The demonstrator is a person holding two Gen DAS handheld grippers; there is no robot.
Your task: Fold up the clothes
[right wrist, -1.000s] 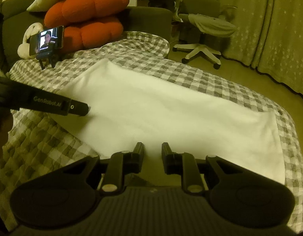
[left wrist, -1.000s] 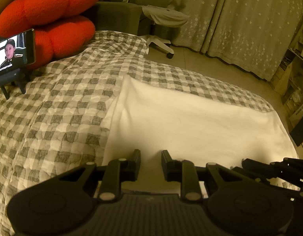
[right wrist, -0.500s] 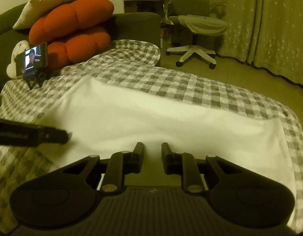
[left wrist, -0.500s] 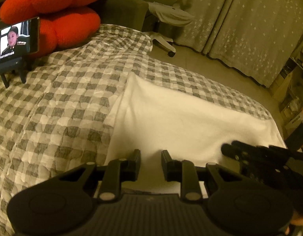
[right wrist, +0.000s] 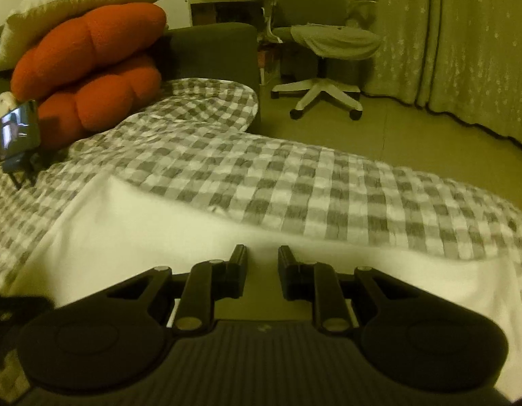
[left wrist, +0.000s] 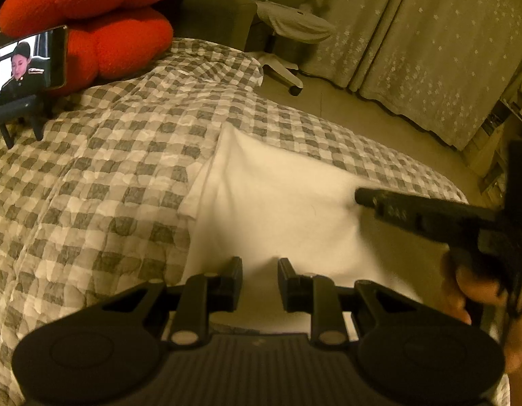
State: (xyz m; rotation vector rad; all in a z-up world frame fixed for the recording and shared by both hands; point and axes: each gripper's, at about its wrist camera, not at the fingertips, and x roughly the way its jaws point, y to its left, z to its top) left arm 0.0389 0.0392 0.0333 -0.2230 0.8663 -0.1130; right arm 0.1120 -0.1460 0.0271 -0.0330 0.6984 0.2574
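We look down over a bed point(left wrist: 91, 176) covered by a grey and white checked quilt. A white garment point(left wrist: 278, 209) lies flat on it, just ahead of and beneath both grippers, already folded into a long panel with a doubled edge on its left. We judge it light, soft and limp: it should sag and slide on itself, so we would take it at a corner or along the hem. Our left gripper point(left wrist: 260, 279) hangs over the near edge, its jaws a narrow gap apart with nothing between them. Our right gripper point(right wrist: 262, 269) is the same, slightly parted and empty, above the near edge. A phone point(left wrist: 25, 64) on a stand sits far off to the left.
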